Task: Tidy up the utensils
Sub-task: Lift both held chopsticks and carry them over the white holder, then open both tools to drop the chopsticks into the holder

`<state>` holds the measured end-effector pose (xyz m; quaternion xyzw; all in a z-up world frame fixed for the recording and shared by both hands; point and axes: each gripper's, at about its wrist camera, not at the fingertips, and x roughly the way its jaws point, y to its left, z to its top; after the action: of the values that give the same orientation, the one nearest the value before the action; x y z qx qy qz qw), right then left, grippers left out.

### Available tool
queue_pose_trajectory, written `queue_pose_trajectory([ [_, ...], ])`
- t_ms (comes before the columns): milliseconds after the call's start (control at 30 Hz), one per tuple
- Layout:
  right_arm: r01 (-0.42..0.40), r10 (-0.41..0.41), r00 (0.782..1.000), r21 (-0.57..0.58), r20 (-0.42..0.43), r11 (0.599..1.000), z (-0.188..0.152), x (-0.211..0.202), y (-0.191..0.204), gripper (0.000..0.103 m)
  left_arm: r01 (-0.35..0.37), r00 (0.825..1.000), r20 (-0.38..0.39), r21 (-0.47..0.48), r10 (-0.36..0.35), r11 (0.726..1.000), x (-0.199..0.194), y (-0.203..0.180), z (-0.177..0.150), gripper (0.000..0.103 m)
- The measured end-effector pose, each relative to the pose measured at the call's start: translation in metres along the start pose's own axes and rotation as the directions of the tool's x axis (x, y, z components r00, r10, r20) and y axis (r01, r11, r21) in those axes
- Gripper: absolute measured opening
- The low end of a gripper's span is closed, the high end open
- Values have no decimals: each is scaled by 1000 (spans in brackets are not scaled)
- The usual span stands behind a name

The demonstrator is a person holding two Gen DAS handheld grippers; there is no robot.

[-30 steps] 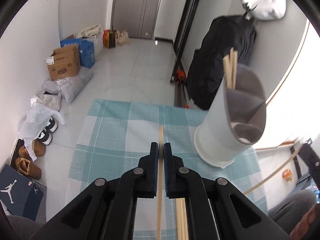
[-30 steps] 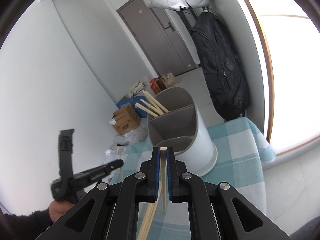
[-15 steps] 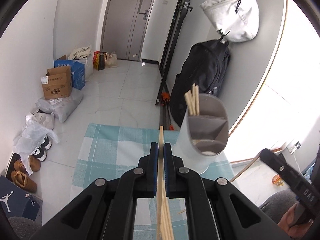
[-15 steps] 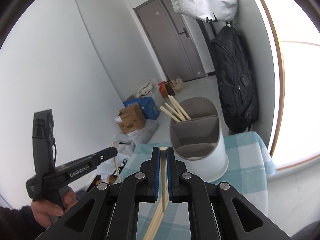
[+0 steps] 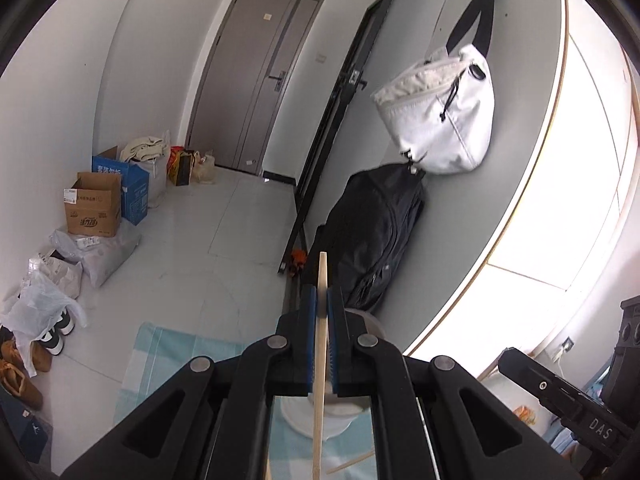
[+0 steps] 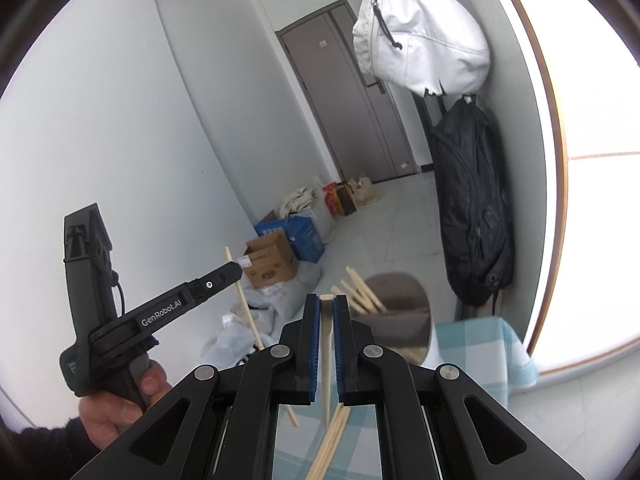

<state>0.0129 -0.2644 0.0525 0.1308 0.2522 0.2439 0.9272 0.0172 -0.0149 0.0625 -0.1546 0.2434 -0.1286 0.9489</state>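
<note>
Looking along the left gripper (image 5: pixel 322 304), its blue pads are clamped on a pale wooden chopstick (image 5: pixel 320 364) whose squared tip pokes out past them, slanting slightly. Only this view shows the white round base of the utensil holder (image 5: pixel 320 420) directly beneath the fingers, largely hidden by them, with one loose chopstick (image 5: pixel 352 462) lying on the checked cloth (image 5: pixel 160 356) beside it.

From the right wrist, the right gripper (image 6: pixel 327 308) is likewise closed on its own chopstick (image 6: pixel 327 344), thin and straight. This view alone shows the holder's grey divided top (image 6: pixel 400 312), blurred, with several chopsticks (image 6: pixel 360 288) leaning out of its left compartment, and a small bundle of sticks (image 6: pixel 328 444) lying on the teal-and-white cloth below. It also catches the left gripper from the side, gripped in a hand (image 6: pixel 120 404) with a dark sleeve.

A white fabric bag (image 5: pixel 440 120) hangs above a black backpack (image 5: pixel 380 240); cardboard boxes (image 5: pixel 94 210), plastic bags and shoes (image 5: pixel 52 336) line the tiled floor before a grey door (image 5: pixel 256 92).
</note>
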Motion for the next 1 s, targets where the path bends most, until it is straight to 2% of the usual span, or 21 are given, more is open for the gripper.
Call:
queue_pose_trajectory([
  [267,40,-40,999,-43,10,998,61,11,-6,6,30,997,77,-41,-27,999,19,-14,34,2],
  [467,63,-62,998,-74,24,995,93,28,-16,6,34,993,111,-47,-29,998,45,-19,48,2],
  [700,90,-88,996,-125,19,988,113,56,-22,6,27,996,90,-68,-21,997,82,-4,40,2],
  [900,96,-103,994,-159,-34,983,113,91,-31,6,23,997,72,-82,-17,996,106,5,29,2],
  [1000,98,-110,992,-171,-62,980,109,104,-34,6,16,996,87,-77,-9,997,109,6,21,2],
])
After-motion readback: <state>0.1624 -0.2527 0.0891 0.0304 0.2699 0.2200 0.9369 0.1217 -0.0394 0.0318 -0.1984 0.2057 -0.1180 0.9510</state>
